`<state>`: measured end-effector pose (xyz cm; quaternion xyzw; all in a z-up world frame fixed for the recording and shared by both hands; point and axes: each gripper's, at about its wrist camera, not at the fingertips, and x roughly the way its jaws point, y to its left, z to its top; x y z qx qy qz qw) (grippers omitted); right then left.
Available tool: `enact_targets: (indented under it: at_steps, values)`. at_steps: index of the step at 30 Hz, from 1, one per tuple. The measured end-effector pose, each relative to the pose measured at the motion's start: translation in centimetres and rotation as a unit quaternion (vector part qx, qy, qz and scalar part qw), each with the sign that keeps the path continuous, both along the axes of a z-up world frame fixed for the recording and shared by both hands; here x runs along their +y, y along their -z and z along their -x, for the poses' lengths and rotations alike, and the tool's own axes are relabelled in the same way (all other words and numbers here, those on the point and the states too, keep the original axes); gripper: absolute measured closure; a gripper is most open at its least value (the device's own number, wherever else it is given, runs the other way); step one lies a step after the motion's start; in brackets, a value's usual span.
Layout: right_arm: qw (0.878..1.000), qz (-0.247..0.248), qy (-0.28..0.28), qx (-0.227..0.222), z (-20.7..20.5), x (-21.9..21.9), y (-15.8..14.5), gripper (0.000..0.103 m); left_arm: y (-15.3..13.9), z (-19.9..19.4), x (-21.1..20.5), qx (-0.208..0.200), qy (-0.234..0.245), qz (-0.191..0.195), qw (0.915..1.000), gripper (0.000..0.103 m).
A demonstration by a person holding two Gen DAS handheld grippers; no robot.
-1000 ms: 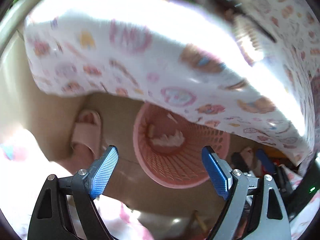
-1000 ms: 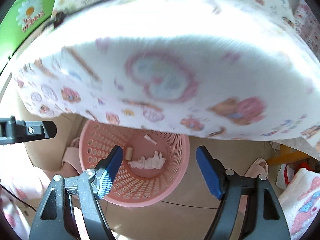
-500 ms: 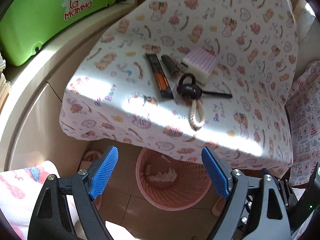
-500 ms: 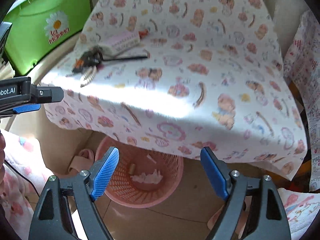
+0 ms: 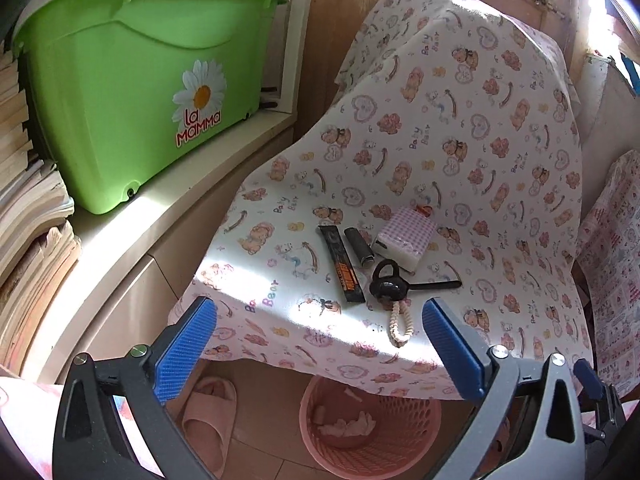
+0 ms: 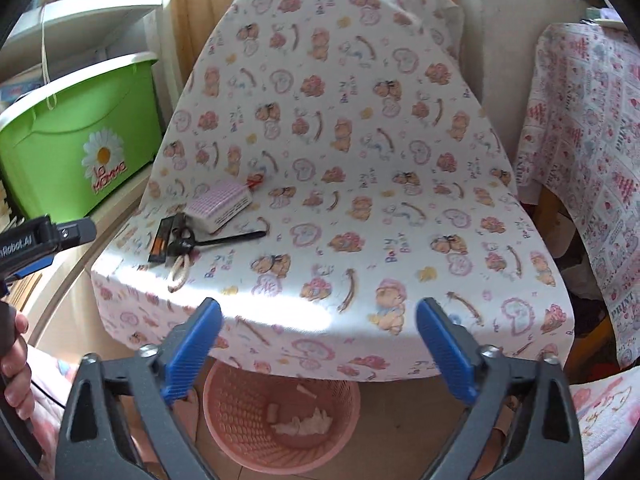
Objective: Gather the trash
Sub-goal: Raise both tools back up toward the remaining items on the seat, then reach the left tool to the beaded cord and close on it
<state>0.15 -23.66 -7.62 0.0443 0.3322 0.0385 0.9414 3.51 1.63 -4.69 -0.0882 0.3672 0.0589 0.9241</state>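
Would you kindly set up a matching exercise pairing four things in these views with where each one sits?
Things:
1. pink basket
2. green tub
3. purple checked pack
4. pink slipper

Places:
A. on the white ledge beside the covered chair
B. on the floor, left of the basket
C. on the bear-print cover, among the small dark items
D. on the floor below the cover's front edge, crumpled tissue inside

Pairs: 1-D, 2-A, 3-C, 4-B
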Motion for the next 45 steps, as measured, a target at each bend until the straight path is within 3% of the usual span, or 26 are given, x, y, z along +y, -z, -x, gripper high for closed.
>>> enact_targets:
  at_steps: [4, 10, 16, 18, 22, 26, 29, 31, 33, 36, 38, 39, 40, 42, 45]
  values:
    - [1.000, -0.003, 0.013, -0.004, -0.1, -0.6, 0.0, 0.000, -0.2, 0.1, -0.2, -0.011, -0.012, -0.029, 0.9994, 0.001]
    - [0.999, 0.032, 0.010, -0.031, 0.4, 0.1, -0.6, 0.000, 0.5, -0.1, 0.9, -0.036, -0.017, 0.004, 0.9992, 0.001]
    - [0.997, 0.063, -0.011, -0.034, 0.4, 1.6, -0.4, 0.000, 0.8, -0.5, 0.7, -0.056, -0.034, -0.014, 0.9978, 0.001]
    - [0.997, 0.071, -0.014, -0.027, 0.2, 1.9, -0.1, 0.000, 1.3, -0.8, 0.5, -0.045, -0.018, -0.008, 0.9988, 0.001]
    - [0.996, 0.083, -0.009, -0.029, 0.0, 2.0, 0.1, 0.000, 3.4, -2.3, -0.2, 0.017, 0.035, 0.017, 0.9991, 0.001]
    - [0.996, 0.084, -0.007, -0.026, -0.2, 1.8, 0.1, 0.000, 4.4, -2.7, -2.7, 0.025, 0.084, 0.005, 0.9961, 0.003]
    - [0.996, 0.083, -0.001, -0.016, -0.6, 1.4, 0.5, 0.000, 5.0, -3.4, -4.9, 0.038, 0.119, -0.014, 0.9920, 0.017]
    - [0.997, 0.082, 0.004, -0.005, -0.9, 1.0, 0.7, 0.000, 5.7, -4.2, -6.3, 0.056, 0.133, -0.040, 0.9887, 0.037]
    - [0.997, 0.076, 0.008, 0.003, -1.3, 0.5, 0.9, 0.000, 6.5, -4.8, -7.2, 0.063, 0.142, -0.056, 0.9862, 0.048]
    - [0.998, 0.062, 0.020, 0.006, -1.5, -0.2, 0.8, 0.000, 7.0, -4.9, -7.7, 0.058, 0.141, -0.065, 0.9862, 0.056]
    - [0.998, 0.056, 0.025, 0.006, -1.6, -0.5, 0.7, 0.000, 7.0, -4.9, -7.8, 0.052, 0.139, -0.061, 0.9871, 0.072]
    - [0.998, 0.054, 0.028, 0.007, -1.7, -0.7, 0.6, 0.000, 7.0, -4.9, -7.8, 0.049, 0.139, -0.059, 0.9873, 0.088]
    - [0.998, 0.050, 0.031, 0.008, -1.8, -0.9, 0.6, 0.000, 7.0, -4.9, -7.8, 0.047, 0.141, -0.059, 0.9871, 0.095]
    - [0.998, 0.043, 0.035, 0.013, -2.0, -1.2, 0.6, 0.000, 6.8, -4.7, -7.4, 0.041, 0.142, -0.040, 0.9881, 0.096]
    - [0.999, 0.024, 0.044, 0.021, -2.1, -1.8, 0.7, 0.000, 5.6, -4.2, -6.8, 0.016, 0.157, 0.019, 0.9872, 0.098]
